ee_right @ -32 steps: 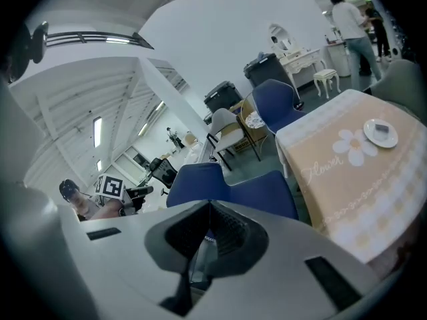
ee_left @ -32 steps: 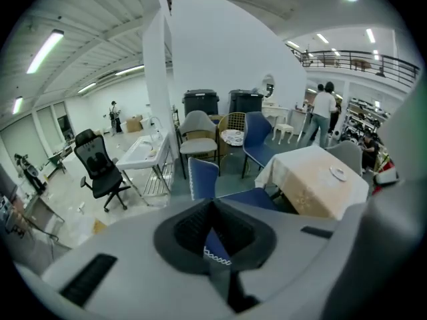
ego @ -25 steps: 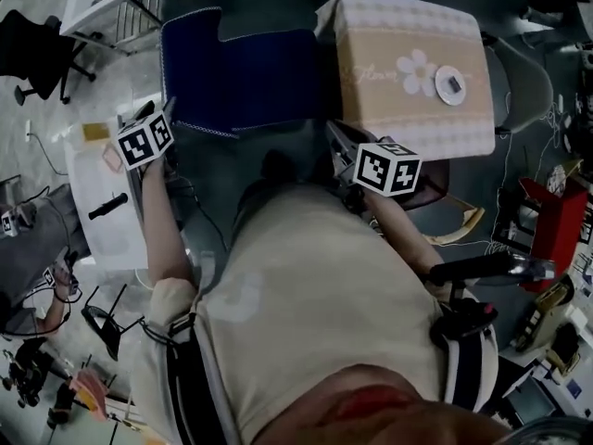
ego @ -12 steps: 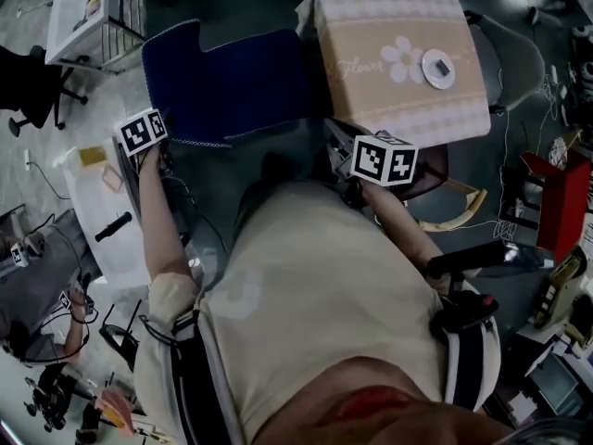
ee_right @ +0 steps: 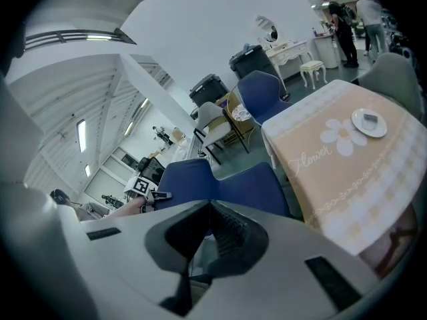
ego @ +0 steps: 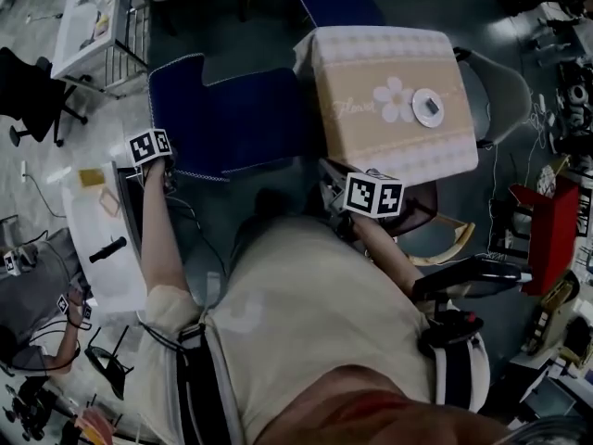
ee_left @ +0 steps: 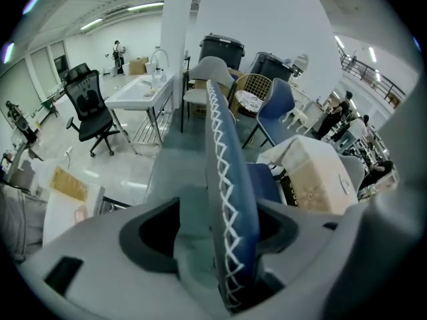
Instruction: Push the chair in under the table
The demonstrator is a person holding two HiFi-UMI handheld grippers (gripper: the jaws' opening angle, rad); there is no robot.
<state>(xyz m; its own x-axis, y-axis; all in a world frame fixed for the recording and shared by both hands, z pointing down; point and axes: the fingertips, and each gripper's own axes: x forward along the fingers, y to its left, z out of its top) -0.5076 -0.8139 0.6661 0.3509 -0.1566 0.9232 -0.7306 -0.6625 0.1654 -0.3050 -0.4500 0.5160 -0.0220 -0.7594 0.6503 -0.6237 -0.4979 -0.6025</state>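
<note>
While the person's torso fills the near ground of the head view, the right claw (ego: 373,196) sits just ahead of it by the near corner of the desk (ego: 371,68), jaws clenched together on nothing and aimed across at the blue chair (ego: 236,100). Further out on the person's left, the left claw (ego: 150,146) is at the near corner of the chair's backrest. Its own view shows the stitched rim of that backrest standing between the jaws, which have just been opening wide and have eased in only a touch. It is released, astride the rim, with a gap showing on one side, so no grip is made yet. The chair stands beside the desk, seat edge just next to the hanging cloth; whether any of it is already beneath, I cannot tell. Assessment: the step in hand is securing the backrest before the push. Recommended practice is to seat the rim deep between the jaws, close squarely across the padding and not on the stitching alone, then drive level toward the desk in line with the seat. The clenched right claw could brace the far side of the backrest, since a push from one corner would likely turn the chair. Risk noted: the cloth overhang may snag, and a jolt could disturb the small white dish (ego: 427,107) on the desk top.
</note>
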